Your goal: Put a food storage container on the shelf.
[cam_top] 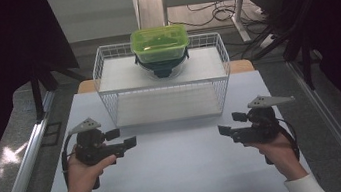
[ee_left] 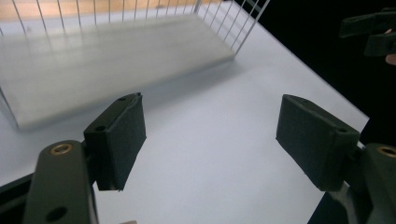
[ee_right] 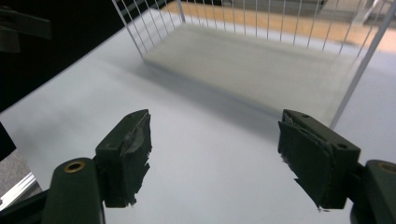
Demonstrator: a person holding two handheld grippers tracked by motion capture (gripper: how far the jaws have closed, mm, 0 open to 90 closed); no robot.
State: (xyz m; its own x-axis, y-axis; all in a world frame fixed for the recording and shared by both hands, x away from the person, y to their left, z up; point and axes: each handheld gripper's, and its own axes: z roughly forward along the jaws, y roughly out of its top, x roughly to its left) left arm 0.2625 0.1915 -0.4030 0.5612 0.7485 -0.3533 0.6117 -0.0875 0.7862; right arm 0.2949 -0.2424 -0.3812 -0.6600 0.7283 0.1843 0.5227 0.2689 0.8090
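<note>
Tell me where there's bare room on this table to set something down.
The white table is bare between the two tools and in front of the wire rack. The rack's lower shelf is free; its top holds the green box.

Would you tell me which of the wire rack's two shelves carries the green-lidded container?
The upper shelf of the wire rack carries the green-lidded container, which sits near its back edge; the lower shelf lies bare.

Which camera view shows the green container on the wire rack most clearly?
The high view: the green container sits whole on the top shelf of the white wire rack, over a dark bowl-like thing. The left and right gripper views aim low and catch just the rack's lower shelf and wires.
</note>
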